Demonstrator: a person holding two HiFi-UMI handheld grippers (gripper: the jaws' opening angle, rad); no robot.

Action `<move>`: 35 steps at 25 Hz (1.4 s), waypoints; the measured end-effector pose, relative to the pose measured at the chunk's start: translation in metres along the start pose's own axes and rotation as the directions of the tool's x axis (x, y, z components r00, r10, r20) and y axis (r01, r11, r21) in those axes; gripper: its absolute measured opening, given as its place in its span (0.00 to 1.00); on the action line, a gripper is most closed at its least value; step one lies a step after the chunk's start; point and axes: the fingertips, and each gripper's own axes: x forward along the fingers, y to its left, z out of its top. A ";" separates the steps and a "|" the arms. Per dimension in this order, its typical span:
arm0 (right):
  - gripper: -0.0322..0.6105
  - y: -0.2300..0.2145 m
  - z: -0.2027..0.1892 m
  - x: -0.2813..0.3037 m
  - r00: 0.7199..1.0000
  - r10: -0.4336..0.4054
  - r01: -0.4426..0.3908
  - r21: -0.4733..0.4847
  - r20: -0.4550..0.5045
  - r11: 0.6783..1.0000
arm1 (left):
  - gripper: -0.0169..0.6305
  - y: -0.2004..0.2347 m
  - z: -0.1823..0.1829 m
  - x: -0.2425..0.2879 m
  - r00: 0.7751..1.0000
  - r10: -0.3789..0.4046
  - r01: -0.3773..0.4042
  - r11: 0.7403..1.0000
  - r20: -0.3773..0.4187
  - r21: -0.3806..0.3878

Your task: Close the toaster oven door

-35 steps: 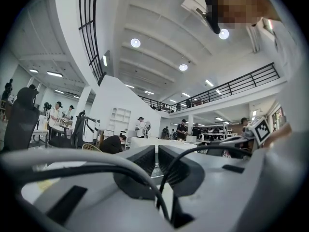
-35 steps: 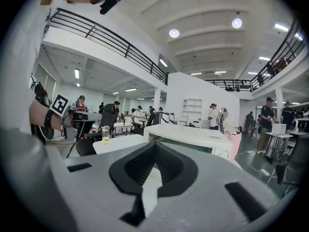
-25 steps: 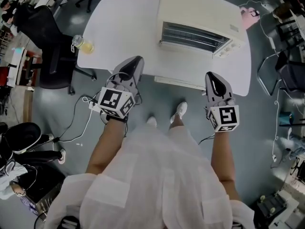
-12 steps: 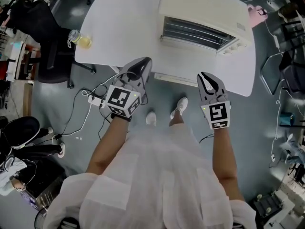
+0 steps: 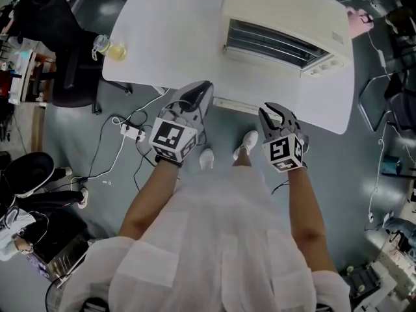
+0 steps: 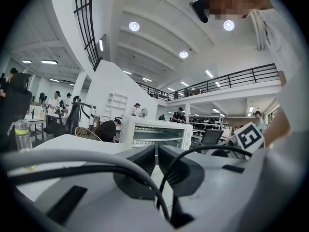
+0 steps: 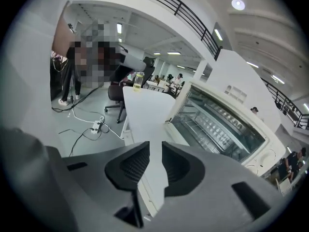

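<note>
Aiming at the cream, boxy metal toaster oven [image 5: 286,18] on the white table [image 5: 162,38], we find its door [image 5: 235,104] folded down toward us. Our right gripper [image 5: 272,111], empty, has just been opening partway; our left gripper [image 5: 203,90] is closed up, empty. We should lift the door's front edge squarely.

Matt cream toaster oven [image 5: 286,8]; smooth white table [image 5: 169,38].

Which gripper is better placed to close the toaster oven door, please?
Right. The right gripper, its jaws just opening with nothing between, points at the lowered door; the left gripper is shut.
</note>
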 end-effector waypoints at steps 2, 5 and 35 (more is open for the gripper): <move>0.19 0.008 -0.005 0.008 1.000 0.015 -0.016 -0.046 -0.024 0.999 | 0.06 0.001 -0.003 0.000 1.000 0.005 -0.005 1.000 -0.004 -0.004; 0.19 0.020 -0.014 0.020 0.997 0.030 -0.037 -0.112 -0.065 0.993 | 0.06 0.004 -0.009 -0.001 1.000 0.014 -0.014 1.000 -0.013 -0.013; 0.24 0.076 -0.094 0.094 0.931 0.073 -0.210 -0.363 -0.357 0.908 | 0.06 0.009 -0.030 0.004 0.997 0.038 -0.038 0.999 -0.072 -0.006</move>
